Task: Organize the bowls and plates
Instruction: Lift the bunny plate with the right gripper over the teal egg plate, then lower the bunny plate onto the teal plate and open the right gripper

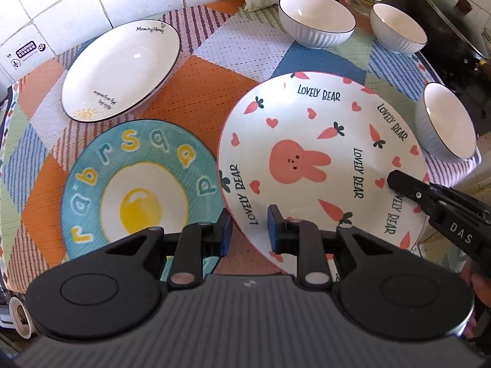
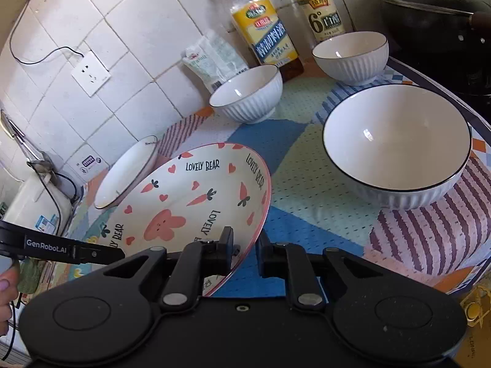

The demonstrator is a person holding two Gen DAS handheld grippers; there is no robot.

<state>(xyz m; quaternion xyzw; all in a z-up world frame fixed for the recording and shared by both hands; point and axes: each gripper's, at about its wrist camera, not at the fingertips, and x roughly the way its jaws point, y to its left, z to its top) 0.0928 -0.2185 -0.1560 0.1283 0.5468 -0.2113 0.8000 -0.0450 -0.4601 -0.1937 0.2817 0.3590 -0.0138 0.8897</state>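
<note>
A white plate with a pink rabbit, carrots and "LOVELY BEAR" lettering (image 1: pixel 307 128) (image 2: pixel 190 196) hangs tilted above the patchwork mat. Both grippers hold it. My left gripper (image 1: pixel 250 230) is shut on its near-left rim, one blue pad inside the plate and one outside. My right gripper (image 2: pixel 245 248) is shut on the opposite rim. The right gripper's upper finger (image 1: pixel 396 181) lies on the plate's inner face. A teal plate with a fried-egg picture (image 1: pixel 138 190) lies just left of the rabbit plate. A white oval plate (image 1: pixel 122 67) (image 2: pixel 125 174) lies beyond it.
Three white ribbed bowls stand on the mat: one near the right edge (image 1: pixel 445 125) (image 2: pixel 396 141) and two at the back (image 1: pixel 316 21) (image 1: pixel 399 27). Behind them are bottles (image 2: pixel 264 30), a bag (image 2: pixel 211 61) and the tiled wall. A black lidded wok (image 2: pixel 435 15) sits at the right.
</note>
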